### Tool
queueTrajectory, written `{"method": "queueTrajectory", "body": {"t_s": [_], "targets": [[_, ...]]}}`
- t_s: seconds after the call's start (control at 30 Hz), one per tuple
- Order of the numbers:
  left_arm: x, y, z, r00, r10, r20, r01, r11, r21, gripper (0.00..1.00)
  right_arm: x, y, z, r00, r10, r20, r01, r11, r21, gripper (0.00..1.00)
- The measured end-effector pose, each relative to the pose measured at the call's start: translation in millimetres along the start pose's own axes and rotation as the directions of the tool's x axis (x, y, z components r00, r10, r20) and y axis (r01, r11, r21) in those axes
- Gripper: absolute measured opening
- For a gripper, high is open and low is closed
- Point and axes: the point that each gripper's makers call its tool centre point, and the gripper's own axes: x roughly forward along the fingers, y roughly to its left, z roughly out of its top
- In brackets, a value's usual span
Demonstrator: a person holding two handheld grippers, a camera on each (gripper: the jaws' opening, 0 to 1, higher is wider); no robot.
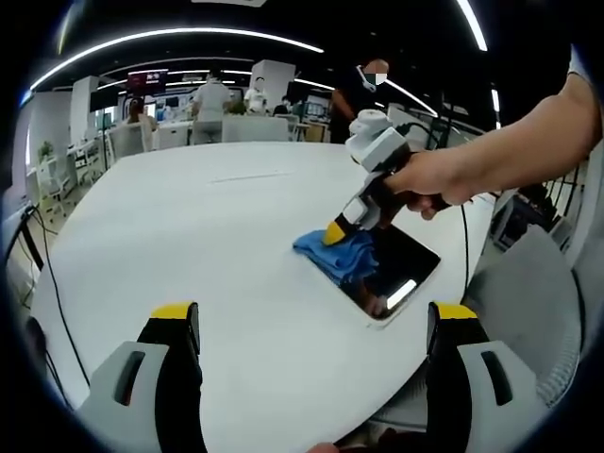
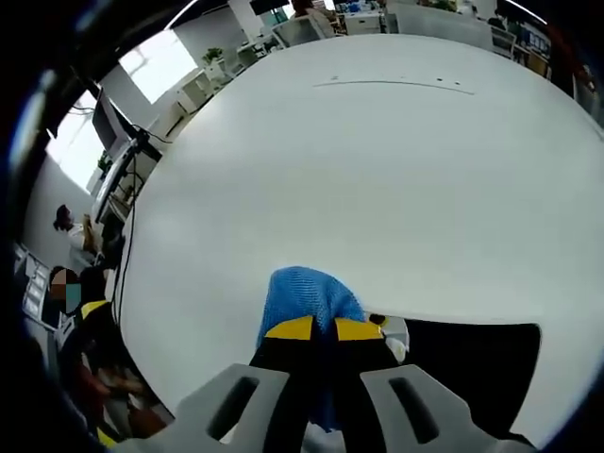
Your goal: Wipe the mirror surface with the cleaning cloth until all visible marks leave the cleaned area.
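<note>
A: Office floor behind, desks and several people standing at the far side. Big white round table (image 1: 189, 245) takes the foreground.

B: Right gripper (image 2: 325, 329)?

A: Yellow-tipped jaws drawn close together, pinching the blue cleaning cloth (image 2: 307, 294). In the left gripper view that same tool (image 1: 334, 232) comes in from the right, held by a person's hand (image 1: 429, 182), tips down on the cloth (image 1: 342, 255).

B: Cloth position?

A: Bunched at the mirror's near-left corner, partly on the glass, partly spilling onto the table. Touching both.

B: Mirror?

A: Dark rectangular panel (image 1: 401, 269) lying flat near the table's right edge; reflects a bright ceiling strip. In the right gripper view it shows as a black slab (image 2: 472, 363) to the right of the jaws. Marks on it too small to judge.

B: Left gripper (image 1: 314, 316)?

A: Jaws spread wide, nothing between them, hanging above bare tabletop, well apart from the mirror.

B: Anything else?

A: Black cable (image 1: 52, 283) trails off the table's left edge.
</note>
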Motion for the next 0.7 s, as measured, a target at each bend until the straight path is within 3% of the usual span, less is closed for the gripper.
{"method": "queueTrajectory", "body": {"t_s": [0.7], "targets": [[5.5, -1.9, 1.5, 1.0, -0.006, -0.004, 0.006, 1.0, 0.007, 0.99, -8.9, -16.5, -2.6, 1.0, -0.013, -0.004, 0.013, 1.0, 0.012, 0.01]]}}
